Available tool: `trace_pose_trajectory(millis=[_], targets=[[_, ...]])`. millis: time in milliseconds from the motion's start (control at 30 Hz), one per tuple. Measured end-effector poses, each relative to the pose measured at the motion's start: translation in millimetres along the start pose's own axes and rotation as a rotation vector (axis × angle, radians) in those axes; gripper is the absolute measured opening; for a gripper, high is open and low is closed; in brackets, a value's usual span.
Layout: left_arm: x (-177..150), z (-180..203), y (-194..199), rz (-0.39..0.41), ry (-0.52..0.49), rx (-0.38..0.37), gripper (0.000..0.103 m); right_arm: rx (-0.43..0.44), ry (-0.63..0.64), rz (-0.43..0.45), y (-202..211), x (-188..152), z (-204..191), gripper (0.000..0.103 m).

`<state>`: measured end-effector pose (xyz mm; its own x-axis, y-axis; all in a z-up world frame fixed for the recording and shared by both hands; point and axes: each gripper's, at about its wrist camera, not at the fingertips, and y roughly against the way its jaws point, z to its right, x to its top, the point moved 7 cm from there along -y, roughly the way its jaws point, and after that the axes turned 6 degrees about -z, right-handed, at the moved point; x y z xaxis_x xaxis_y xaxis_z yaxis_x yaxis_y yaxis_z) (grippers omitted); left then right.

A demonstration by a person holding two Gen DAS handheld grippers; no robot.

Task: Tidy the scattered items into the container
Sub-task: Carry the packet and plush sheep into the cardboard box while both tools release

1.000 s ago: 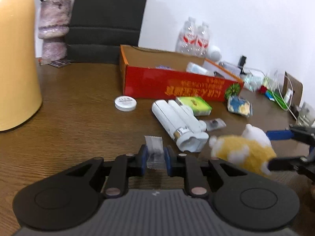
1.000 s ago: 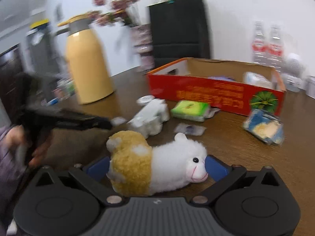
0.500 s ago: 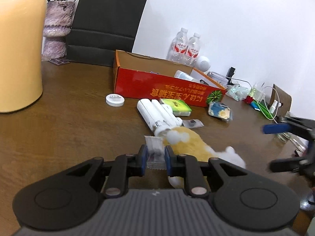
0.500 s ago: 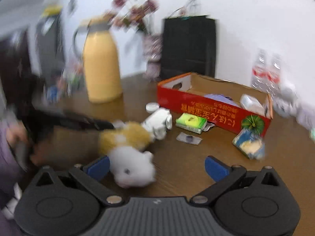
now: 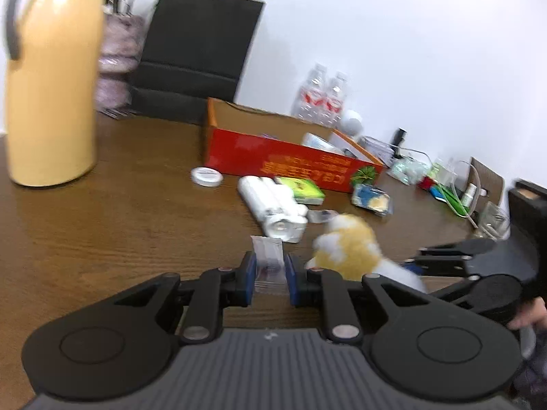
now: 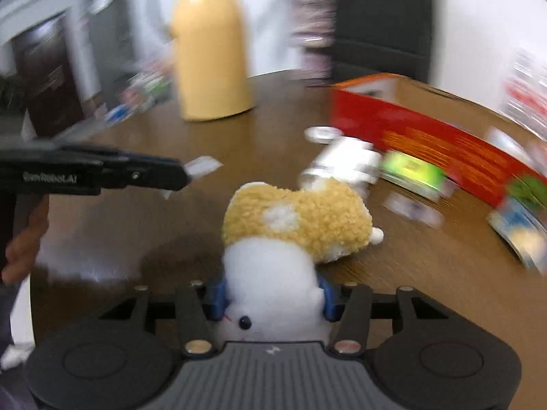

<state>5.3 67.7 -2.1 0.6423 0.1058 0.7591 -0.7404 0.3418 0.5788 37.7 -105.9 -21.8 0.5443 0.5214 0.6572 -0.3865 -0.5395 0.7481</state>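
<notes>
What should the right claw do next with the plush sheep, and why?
Probably finish closing, then lift. The right claw is closing, its pads at either side of the plush sheep's white head, the body still lying on the table, short of the red box.

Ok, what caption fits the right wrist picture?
Right gripper closing on the plush sheep's white head, red box waiting behind.

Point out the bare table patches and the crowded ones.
Bare wood lies between the yellow jug and the white lid, and before the left gripper. Crowded: along the red box, around the white cylinders.
</notes>
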Motion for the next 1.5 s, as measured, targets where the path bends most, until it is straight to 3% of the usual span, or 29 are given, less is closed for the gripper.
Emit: trace_pose_trajectory(millis=[133,233,300,467,567,633,700,800,867,900,933,1033,1067,1133,1267,1333,1500], targets=[[56,17,-17,0.032,-0.077,-0.045,0.019,-0.09,-0.171,0.106,45,26,43,0.048],[114,18,-44,0.047,-0.095,-0.051,0.019,-0.131,-0.264,0.199,64,75,84,0.049],[151,13,-78,0.013,-0.065,-0.045,0.019,-0.127,-0.34,0.235,60,118,118,0.049],[213,-16,-175,-0.032,-0.037,0.084,0.019,-0.063,-0.506,0.148,-13,209,181,0.049],[230,-45,-218,-0.035,0.027,0.149,0.019,-0.089,-0.527,0.078,-72,249,197,0.049],[235,-55,-242,-0.079,0.001,0.184,0.019,-0.1,-0.526,0.031,-104,263,203,0.049],[239,-64,-255,-0.089,-0.021,0.216,0.019,-0.107,-0.534,-0.006,-132,272,210,0.049],[245,-71,-272,-0.129,-0.033,0.206,0.021,-0.115,-0.553,-0.055,-172,277,218,0.05],[250,-78,-278,-0.105,-0.03,0.228,0.029,-0.115,-0.571,-0.063,-192,280,225,0.053],[253,-82,-280,-0.094,-0.028,0.241,0.039,-0.116,-0.59,-0.059,-199,281,230,0.055],[254,-84,-281,-0.089,-0.018,0.242,0.044,-0.117,-0.616,-0.061,-204,281,236,0.055],[257,-87,-277,-0.099,0.033,0.19,0.053,-0.116,-0.699,-0.076,-208,275,249,0.074],[259,-87,-273,-0.096,0.049,0.172,0.057,-0.111,-0.719,-0.078,-205,272,251,0.081],[262,-84,-268,-0.101,0.06,0.13,0.078,-0.101,-0.735,-0.072,-191,270,252,0.083],[255,-69,-260,-0.171,0.04,0.13,0.087,-0.178,-0.664,-0.086,-152,267,248,0.087],[252,-60,-256,-0.19,0.021,0.128,0.103,-0.217,-0.629,-0.123,-136,260,253,0.088],[237,-43,-244,-0.213,-0.025,0.146,0.103,-0.274,-0.638,-0.198,-97,220,274,0.088]])
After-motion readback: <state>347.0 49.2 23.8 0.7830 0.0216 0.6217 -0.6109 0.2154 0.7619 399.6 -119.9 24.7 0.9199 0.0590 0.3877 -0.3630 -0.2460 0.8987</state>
